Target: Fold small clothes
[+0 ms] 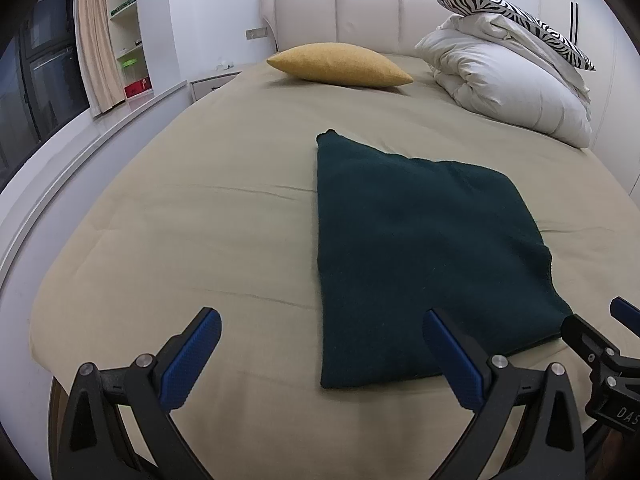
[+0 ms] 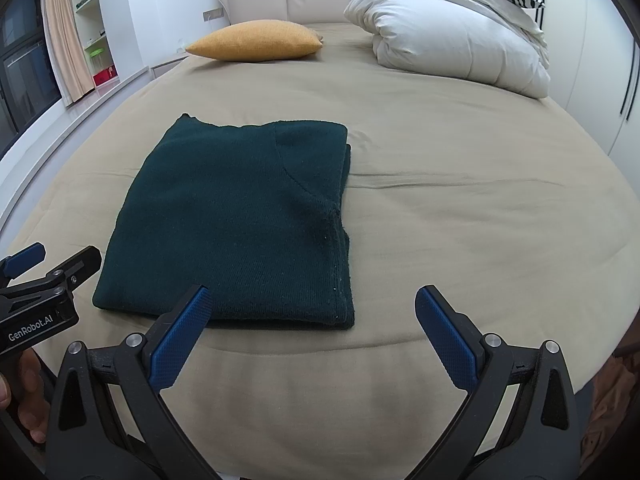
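Green knit sweater (image 2: 236, 216) folded on bed (image 2: 460, 220), soft and floppy, pinch near edge; left gripper (image 1: 322, 354) and right gripper (image 2: 312, 320) both wide, empty.

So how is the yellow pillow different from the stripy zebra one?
The yellow pillow is one plain mustard colour; the zebra pillow has black and white stripes. The yellow pillow lies straight on the bed sheet, on its own near the headboard; the zebra pillow sits tilted on top of the folded white duvet. Both are at the head end of the bed, far beyond the folded green sweater.
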